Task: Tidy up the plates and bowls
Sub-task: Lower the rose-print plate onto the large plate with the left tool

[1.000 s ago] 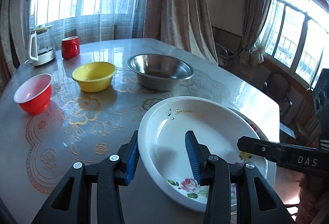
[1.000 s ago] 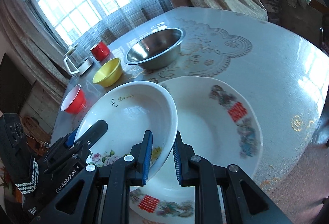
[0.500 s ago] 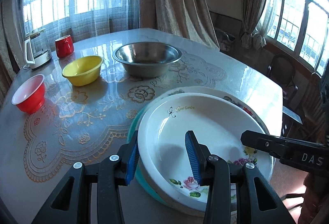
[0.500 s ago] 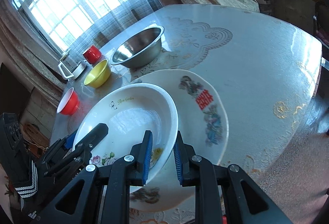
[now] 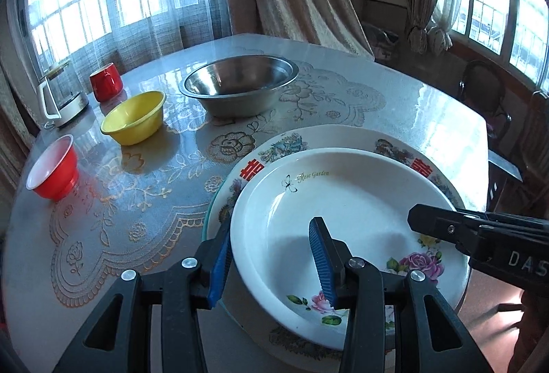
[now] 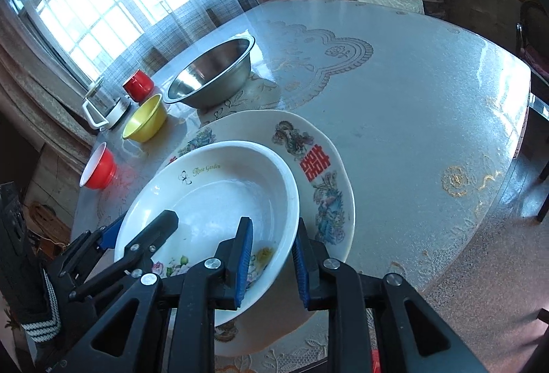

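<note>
Left tongs [image 5: 271,256] are clamped on the 9 o'clock rim of the white floral deep plate [image 5: 350,198], seated on the large patterned plate [image 5: 274,150]. Right tongs [image 6: 272,265] at 3 o'clock: jaws opening, rim between them, apparently released.

A deep white plate [image 5: 346,198] lettered "Rose Garden", roses on its near rim, sits inside a wider scalloped plate [image 6: 319,146] printed with red characters, dragon and phoenix. Farther along the surface [image 6: 411,92] stand a steel bowl [image 5: 240,85], a yellow bowl [image 5: 133,121] and a red bowl [image 5: 53,172], all upright and apart.
</note>
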A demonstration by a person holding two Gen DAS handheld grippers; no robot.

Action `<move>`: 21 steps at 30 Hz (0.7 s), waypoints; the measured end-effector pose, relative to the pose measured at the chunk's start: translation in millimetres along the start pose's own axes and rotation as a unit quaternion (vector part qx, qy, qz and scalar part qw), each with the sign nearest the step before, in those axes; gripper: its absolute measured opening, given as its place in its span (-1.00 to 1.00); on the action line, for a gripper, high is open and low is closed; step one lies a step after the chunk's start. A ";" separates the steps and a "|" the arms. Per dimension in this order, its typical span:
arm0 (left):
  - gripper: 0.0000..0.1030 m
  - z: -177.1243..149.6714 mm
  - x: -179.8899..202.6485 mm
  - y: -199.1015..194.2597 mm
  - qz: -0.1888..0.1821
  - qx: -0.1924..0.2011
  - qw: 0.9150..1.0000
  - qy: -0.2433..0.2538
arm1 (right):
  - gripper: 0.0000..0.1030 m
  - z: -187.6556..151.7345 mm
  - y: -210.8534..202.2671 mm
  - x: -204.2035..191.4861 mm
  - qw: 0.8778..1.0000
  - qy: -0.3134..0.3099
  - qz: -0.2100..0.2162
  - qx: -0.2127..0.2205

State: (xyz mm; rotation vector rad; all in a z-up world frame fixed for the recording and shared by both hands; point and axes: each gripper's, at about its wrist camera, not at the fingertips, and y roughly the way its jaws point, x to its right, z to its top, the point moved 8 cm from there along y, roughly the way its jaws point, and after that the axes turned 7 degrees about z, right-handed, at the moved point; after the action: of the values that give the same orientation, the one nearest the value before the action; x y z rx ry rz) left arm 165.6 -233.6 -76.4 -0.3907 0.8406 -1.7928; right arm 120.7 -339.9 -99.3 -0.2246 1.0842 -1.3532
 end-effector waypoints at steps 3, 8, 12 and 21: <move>-0.16 0.2 1.0 1.6 0.012 -0.001 1.000 0.009 | -0.50 1.2 0.9 -0.7 1.000 -0.005 -0.007 -0.001; -0.16 -2.0 9.4 3.8 0.034 -0.002 0.998 0.045 | -0.42 2.3 1.7 -2.7 1.000 -0.016 -0.021 -0.003; -0.15 -3.0 15.2 6.3 0.048 0.001 0.997 0.063 | -0.38 6.7 -0.4 -6.9 0.997 -0.052 -0.056 0.006; -0.22 -0.9 10.7 5.7 0.039 0.002 0.998 0.049 | -0.38 7.3 -0.6 -3.4 0.998 -0.041 -0.037 0.006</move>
State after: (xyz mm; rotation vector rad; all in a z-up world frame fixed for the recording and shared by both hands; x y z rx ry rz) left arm 164.9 -244.2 -82.4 -0.2648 0.9089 -1.7518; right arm 126.2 -340.3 -93.3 -0.3114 1.0078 -1.4033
